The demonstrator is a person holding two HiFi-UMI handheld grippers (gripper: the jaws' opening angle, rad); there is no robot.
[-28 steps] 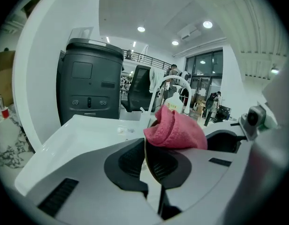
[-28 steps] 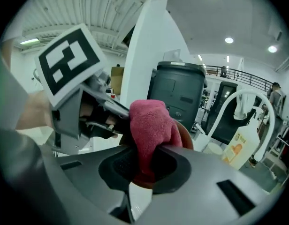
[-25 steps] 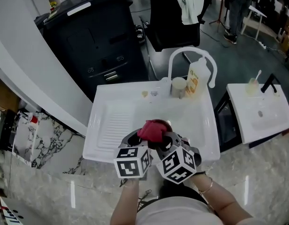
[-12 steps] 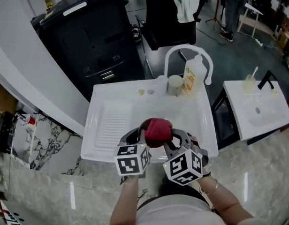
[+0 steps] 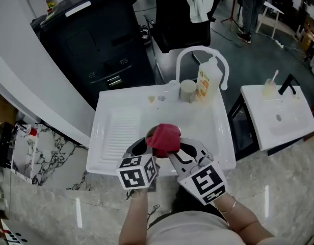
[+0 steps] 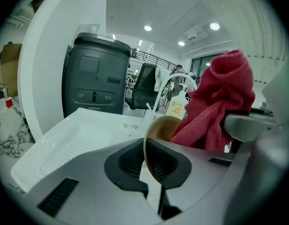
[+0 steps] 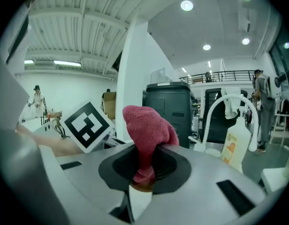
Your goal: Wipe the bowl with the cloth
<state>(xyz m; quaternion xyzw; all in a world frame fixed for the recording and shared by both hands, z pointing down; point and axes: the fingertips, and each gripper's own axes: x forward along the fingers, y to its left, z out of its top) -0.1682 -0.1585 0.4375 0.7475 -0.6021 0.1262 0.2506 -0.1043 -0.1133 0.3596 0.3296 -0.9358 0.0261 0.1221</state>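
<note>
Head view: the red cloth (image 5: 163, 137) sits above the white sink (image 5: 108, 111).

Left gripper view: the left tongs (image 6: 147, 161) are clamped on the rim of the tan bowl (image 6: 162, 128), with the cloth just beside it.

Right gripper view: the right tongs (image 7: 143, 165) are closed, gripping the cloth.

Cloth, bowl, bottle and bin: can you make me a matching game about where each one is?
Things:
1. cloth
2. bowl
3. bottle
4. bin

Places:
a. black, standing beyond the sink
b. rim pinched in the left gripper
c. at the back edge of the sink
d. pinched in the right gripper

Pairs: 1-d, 2-b, 3-c, 4-a
</note>
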